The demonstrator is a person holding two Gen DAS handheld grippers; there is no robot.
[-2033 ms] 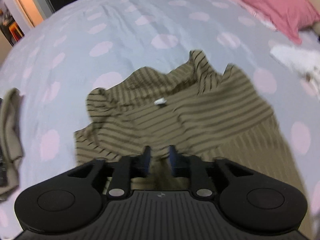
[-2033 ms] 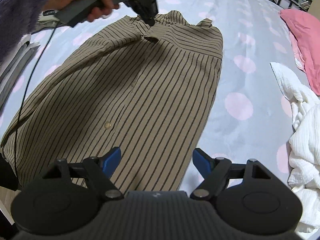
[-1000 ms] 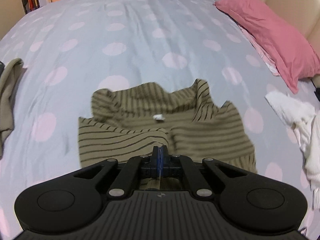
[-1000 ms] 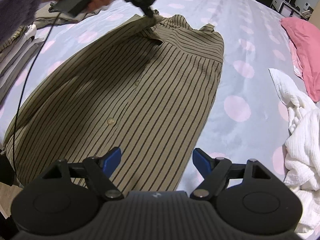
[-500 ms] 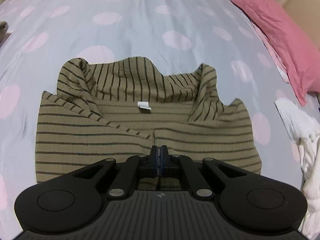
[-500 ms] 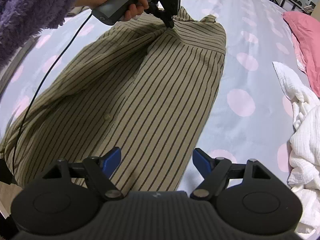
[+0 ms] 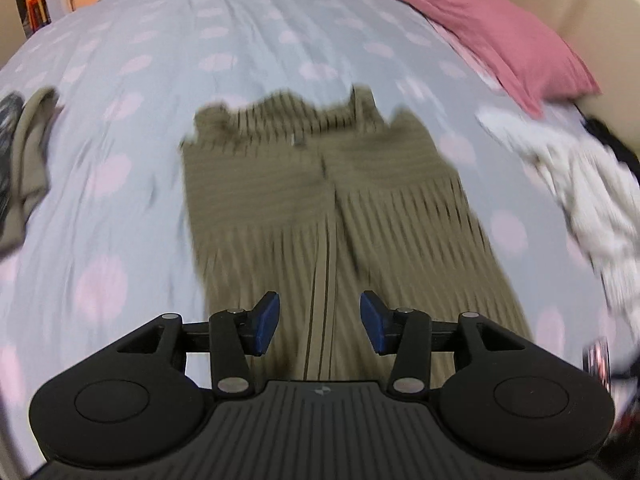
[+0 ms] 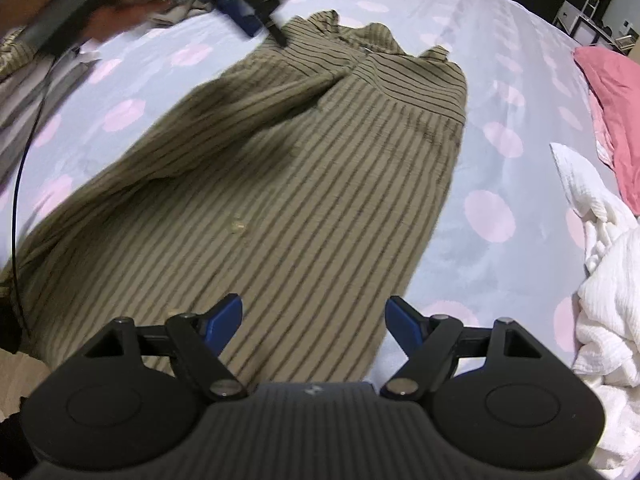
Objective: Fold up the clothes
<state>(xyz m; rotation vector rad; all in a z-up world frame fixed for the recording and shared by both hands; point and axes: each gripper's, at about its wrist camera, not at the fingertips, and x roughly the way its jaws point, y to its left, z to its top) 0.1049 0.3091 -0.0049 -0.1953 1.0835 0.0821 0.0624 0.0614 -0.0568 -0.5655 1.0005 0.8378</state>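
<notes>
Now your striped shirt (image 8: 304,184) runs lengthwise away from both spread, empty grippers: right gripper (image 8: 314,320) at the hem, left gripper (image 7: 318,322) nearer the collar (image 7: 304,120).

A: How many garments lie on the bed?
B: One striped shirt (image 8: 304,184), one white garment (image 8: 608,280) bunched at the side, one beige piece (image 7: 32,168) at the other edge.
A: Pillows?
B: One pink pillow (image 7: 496,36).
A: Buttons on the shirt?
B: One button (image 8: 239,225) shows clearly; others are too blurred to count.
A: And grippers?
B: Two, the left gripper (image 7: 319,323) and the right gripper (image 8: 316,318), each with two blue-padded fingers
</notes>
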